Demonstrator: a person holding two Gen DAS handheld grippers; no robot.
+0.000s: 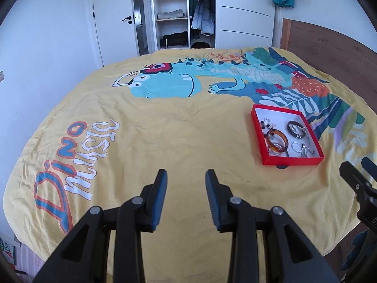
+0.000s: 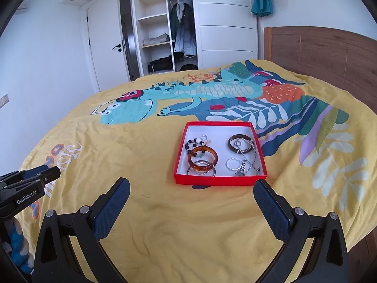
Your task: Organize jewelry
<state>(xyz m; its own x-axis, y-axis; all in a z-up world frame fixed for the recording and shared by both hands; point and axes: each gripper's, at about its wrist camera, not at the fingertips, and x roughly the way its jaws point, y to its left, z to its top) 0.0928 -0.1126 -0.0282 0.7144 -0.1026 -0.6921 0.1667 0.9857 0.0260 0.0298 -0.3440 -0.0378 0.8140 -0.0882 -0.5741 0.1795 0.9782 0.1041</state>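
Observation:
A red tray (image 2: 220, 179) with a white floor lies on the yellow bedspread; it also shows in the left wrist view (image 1: 293, 160). In it are an amber bangle (image 2: 202, 158), a dark bangle (image 2: 240, 143), silver rings and chains (image 2: 245, 165) and a dark bead bracelet (image 2: 189, 146). My right gripper (image 2: 191, 187) is wide open and empty, just in front of the tray. My left gripper (image 1: 186, 179) is open and empty, over bare bedspread to the left of the tray.
The yellow dinosaur bedspread (image 1: 165, 127) covers the whole bed. A wooden headboard (image 2: 329, 54) stands at the right. An open wardrobe (image 2: 165, 28) and a white door (image 2: 106, 44) are beyond the far edge.

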